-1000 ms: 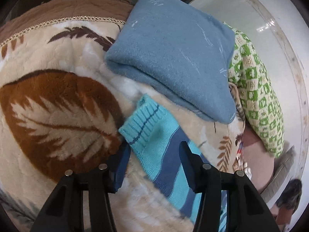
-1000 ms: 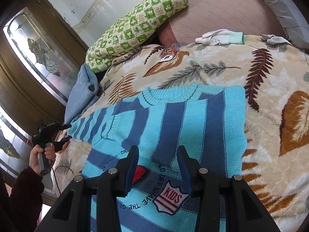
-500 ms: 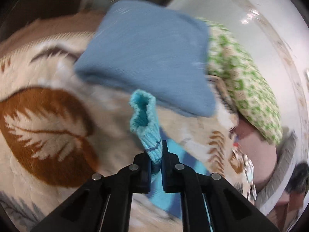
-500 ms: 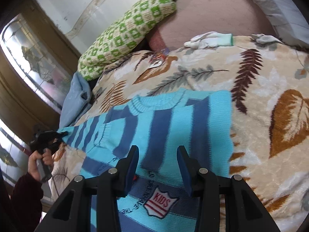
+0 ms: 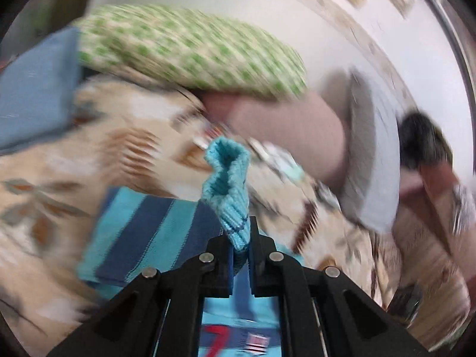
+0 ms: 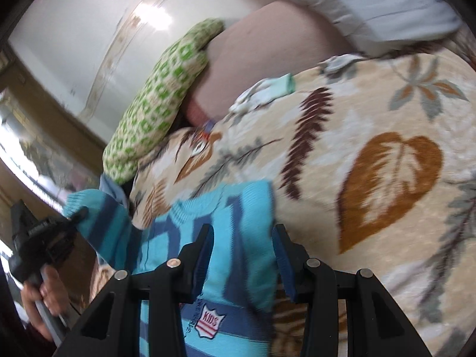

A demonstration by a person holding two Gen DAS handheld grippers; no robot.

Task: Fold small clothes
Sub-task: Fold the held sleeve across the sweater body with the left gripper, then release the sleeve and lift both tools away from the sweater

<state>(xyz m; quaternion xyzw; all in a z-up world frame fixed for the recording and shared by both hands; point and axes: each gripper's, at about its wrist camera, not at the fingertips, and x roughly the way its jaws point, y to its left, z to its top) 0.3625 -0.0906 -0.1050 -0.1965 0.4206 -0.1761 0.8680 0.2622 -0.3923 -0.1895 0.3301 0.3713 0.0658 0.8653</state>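
Note:
A turquoise sweater (image 6: pixel 238 267) with navy stripes and a "KIDS" badge lies on the leaf-patterned blanket (image 6: pixel 386 178). My left gripper (image 5: pixel 240 238) is shut on the sleeve's ribbed cuff (image 5: pixel 227 178), which sticks up past the fingertips above the striped body (image 5: pixel 148 238). The right wrist view shows that left gripper (image 6: pixel 44 232) in a hand at the left, with the sleeve (image 6: pixel 98 217) lifted off the bed. My right gripper (image 6: pixel 242 235) hovers open over the sweater's chest, its jaws apart and the knit lying beneath them. The left wrist view is blurred.
A green checked pillow (image 6: pixel 154 113) and a pink bolster (image 6: pixel 253 59) lie at the head of the bed. A white glove (image 6: pixel 261 92) rests on the blanket beyond the sweater. A folded blue blanket (image 5: pixel 32 89) sits at the left. A grey-edged pillow (image 6: pixel 372 9) lies far right.
My left gripper closed on the sleeve cuff, lifted it and swung it across toward the sweater's body, rolling as it went. The right gripper shifted a little over the chest, still open.

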